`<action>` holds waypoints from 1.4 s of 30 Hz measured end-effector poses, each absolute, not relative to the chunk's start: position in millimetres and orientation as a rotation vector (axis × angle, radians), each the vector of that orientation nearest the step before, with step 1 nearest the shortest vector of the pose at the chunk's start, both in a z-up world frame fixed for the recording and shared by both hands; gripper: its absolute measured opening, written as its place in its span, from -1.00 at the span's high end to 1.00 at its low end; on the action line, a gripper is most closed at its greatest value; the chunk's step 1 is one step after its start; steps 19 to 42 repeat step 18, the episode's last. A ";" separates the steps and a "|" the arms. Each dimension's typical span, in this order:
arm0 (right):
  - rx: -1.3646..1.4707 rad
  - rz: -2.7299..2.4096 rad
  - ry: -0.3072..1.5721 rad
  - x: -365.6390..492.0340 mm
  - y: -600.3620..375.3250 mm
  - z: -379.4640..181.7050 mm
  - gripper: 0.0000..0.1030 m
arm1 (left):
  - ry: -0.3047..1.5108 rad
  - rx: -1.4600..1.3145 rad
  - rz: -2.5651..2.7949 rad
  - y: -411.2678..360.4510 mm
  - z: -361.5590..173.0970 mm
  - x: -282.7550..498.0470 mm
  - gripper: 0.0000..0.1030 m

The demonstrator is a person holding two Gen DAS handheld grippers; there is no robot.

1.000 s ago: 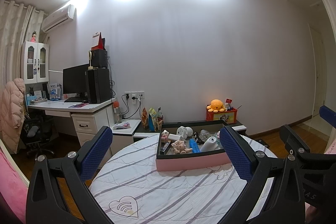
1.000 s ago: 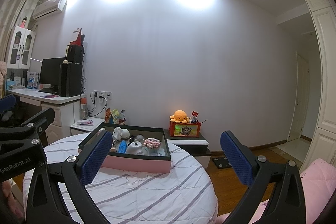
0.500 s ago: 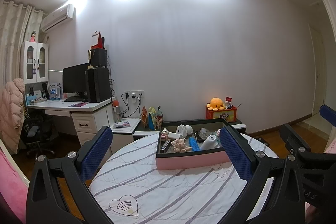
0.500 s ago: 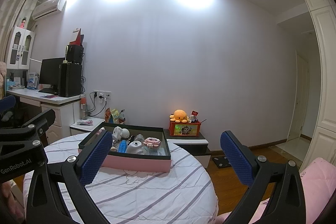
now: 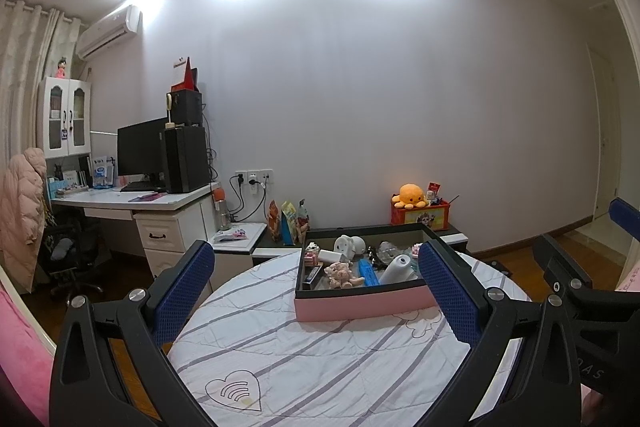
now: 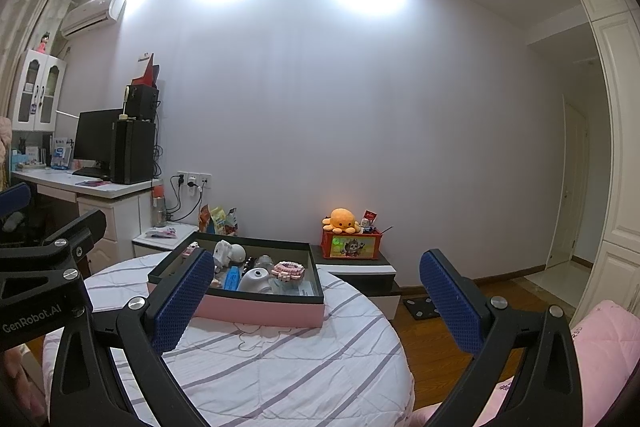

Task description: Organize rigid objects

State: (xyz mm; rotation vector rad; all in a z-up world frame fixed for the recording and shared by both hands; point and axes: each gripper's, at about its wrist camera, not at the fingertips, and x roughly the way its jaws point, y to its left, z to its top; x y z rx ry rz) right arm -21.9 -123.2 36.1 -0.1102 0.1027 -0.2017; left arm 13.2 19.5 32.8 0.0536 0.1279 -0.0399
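Both tools hang level above the near side of the round desk point(image 5: 304, 359), fingers spread wide and empty: the left tool point(image 5: 316, 291) and the right tool point(image 6: 316, 291). Beyond them, the pink box point(image 5: 360, 305) of small objects sits on the desk's far side.

The left gripper point(image 5: 316, 291) hangs above the near edge of the round table point(image 5: 320, 355), its blue-padded jaws spread wide with nothing between them. Far across the striped cloth sits the pink box point(image 5: 362, 303), holding a white roll point(image 5: 396, 269), a blue piece point(image 5: 367, 271) and what may be a small plush toy point(image 5: 340, 273). At far right, part of the right gripper point(image 5: 592, 291) shows.
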 end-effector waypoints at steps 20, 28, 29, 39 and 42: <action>-0.115 -0.201 0.107 -22.3 -122.2 35.6 -1.00 | 0.148 0.043 -0.040 20.4 31.5 17.6 -1.00; -0.115 -0.201 0.107 -22.3 -122.2 35.6 -1.00 | 0.148 0.043 -0.040 20.4 31.5 17.6 -1.00; -0.115 -0.201 0.107 -22.3 -122.2 35.6 -1.00 | 0.148 0.043 -0.040 20.4 31.5 17.6 -1.00; -0.115 -0.201 0.107 -22.3 -122.2 35.6 -1.00 | 0.148 0.043 -0.040 20.4 31.5 17.6 -1.00; -0.115 -0.201 0.107 -22.3 -122.2 35.6 -1.00 | 0.148 0.043 -0.040 20.4 31.5 17.6 -1.00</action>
